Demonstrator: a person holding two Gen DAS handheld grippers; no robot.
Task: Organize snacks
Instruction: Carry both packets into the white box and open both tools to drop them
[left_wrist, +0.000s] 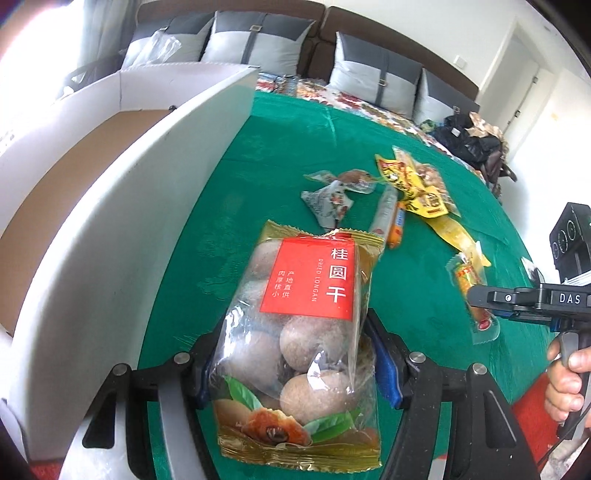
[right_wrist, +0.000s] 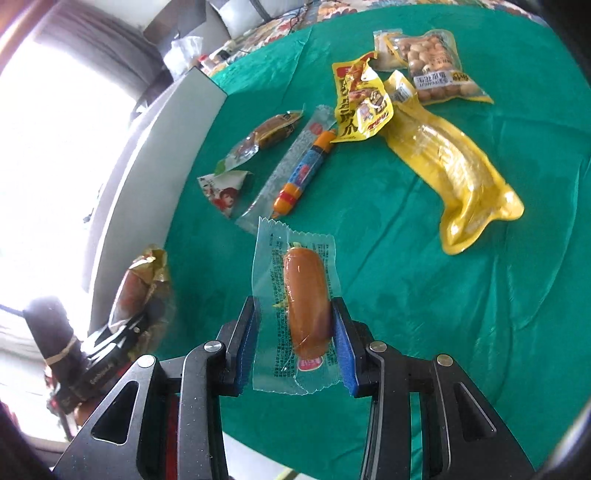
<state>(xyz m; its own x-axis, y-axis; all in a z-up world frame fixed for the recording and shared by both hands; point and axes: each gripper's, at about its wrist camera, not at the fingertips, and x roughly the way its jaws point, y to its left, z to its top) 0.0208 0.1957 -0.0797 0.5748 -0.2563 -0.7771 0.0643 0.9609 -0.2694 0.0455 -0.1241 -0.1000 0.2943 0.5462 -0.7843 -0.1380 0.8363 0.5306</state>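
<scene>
the white box (left_wrist: 122, 206) stands at the left on the green cloth (left_wrist: 280, 147). just right of it, the left gripper (left_wrist: 295, 365) clamps the dried longan bag (left_wrist: 299, 332), lifted off the cloth. further right, the right gripper (right_wrist: 295, 328) pinches the clear-wrapped sausage (right_wrist: 306, 299). 7 snack packets lie beyond.
</scene>
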